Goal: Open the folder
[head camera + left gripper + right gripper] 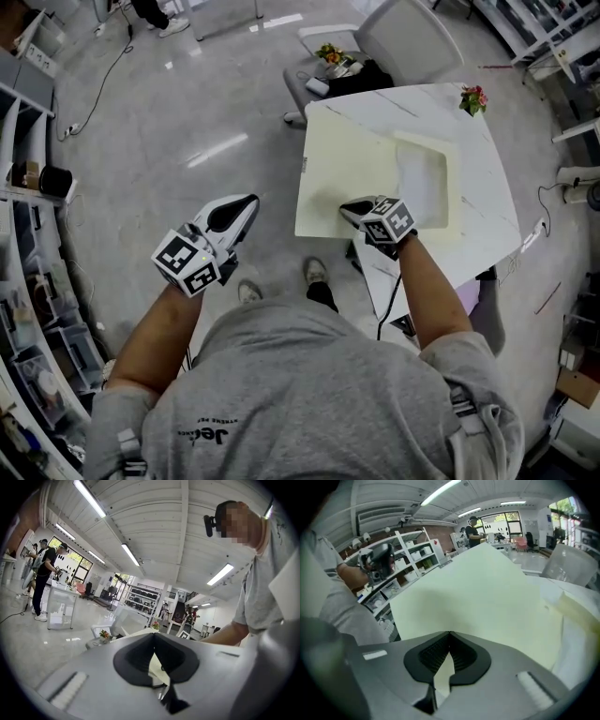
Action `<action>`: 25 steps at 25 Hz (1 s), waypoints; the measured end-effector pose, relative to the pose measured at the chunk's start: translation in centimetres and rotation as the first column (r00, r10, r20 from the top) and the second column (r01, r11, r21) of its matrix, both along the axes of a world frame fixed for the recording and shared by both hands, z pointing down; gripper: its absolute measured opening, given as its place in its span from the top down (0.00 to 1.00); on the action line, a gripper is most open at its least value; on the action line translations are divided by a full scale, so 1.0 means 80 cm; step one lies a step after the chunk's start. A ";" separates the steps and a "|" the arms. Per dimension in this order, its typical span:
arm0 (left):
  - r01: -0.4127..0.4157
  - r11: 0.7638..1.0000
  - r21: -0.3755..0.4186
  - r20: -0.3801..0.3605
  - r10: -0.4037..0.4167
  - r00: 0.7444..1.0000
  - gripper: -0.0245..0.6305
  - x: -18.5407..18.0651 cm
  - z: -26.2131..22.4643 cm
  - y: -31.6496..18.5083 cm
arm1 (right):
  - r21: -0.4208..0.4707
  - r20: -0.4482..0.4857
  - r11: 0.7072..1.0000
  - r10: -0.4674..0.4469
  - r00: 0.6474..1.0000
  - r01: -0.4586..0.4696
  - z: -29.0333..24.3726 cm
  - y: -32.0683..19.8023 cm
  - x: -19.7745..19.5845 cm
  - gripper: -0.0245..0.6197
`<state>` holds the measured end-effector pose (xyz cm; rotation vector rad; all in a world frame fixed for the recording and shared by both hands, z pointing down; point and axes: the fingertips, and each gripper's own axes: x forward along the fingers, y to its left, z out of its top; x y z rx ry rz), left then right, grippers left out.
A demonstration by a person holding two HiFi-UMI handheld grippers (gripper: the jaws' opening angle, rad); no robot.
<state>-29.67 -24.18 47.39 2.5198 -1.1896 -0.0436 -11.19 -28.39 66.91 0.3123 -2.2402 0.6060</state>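
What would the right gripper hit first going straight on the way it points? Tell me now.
The pale yellow folder: the right gripper, jaws shut, points down at its cover, which fills the view ahead. Contact looks close, though depth is unclear.

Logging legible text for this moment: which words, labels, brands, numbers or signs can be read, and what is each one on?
Grey shirt: one printed line, upside down in the head view, too blurred to read.
Marker cubes: black-and-white square patterns, no words.
Folder: no print shows.
Nothing in either gripper view is legible.
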 end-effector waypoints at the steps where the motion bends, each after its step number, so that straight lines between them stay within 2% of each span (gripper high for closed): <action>1: 0.002 1.000 -0.003 -0.003 -0.002 1.000 0.87 -0.001 0.003 0.001 | 0.018 -0.039 1.000 0.026 0.999 -0.025 0.010 -0.008 0.006 0.95; 4: 0.007 1.000 -0.013 -0.014 -0.007 1.000 0.87 -0.001 0.011 0.005 | 0.069 -0.147 0.994 0.098 0.984 -0.088 0.036 -0.023 0.020 0.95; 7: 0.014 1.000 -0.023 -0.025 -0.014 1.000 0.87 0.000 0.020 0.009 | 0.124 -0.258 0.987 0.129 0.957 -0.100 0.060 -0.026 0.025 0.95; 9: 0.019 0.999 -0.029 -0.032 -0.019 0.999 0.87 0.001 0.025 0.010 | 0.164 -0.297 0.980 0.157 0.942 -0.111 0.069 -0.031 0.027 0.95; 19: 0.049 0.998 -0.026 -0.043 -0.050 0.998 0.87 0.000 0.025 0.008 | 0.152 -0.340 0.975 0.203 0.918 -0.159 0.073 -0.037 0.029 0.95; 25: 0.065 0.998 -0.017 -0.042 -0.066 0.997 0.87 -0.008 0.019 0.009 | 0.155 -0.345 0.976 0.201 0.917 -0.156 0.070 -0.037 0.027 0.95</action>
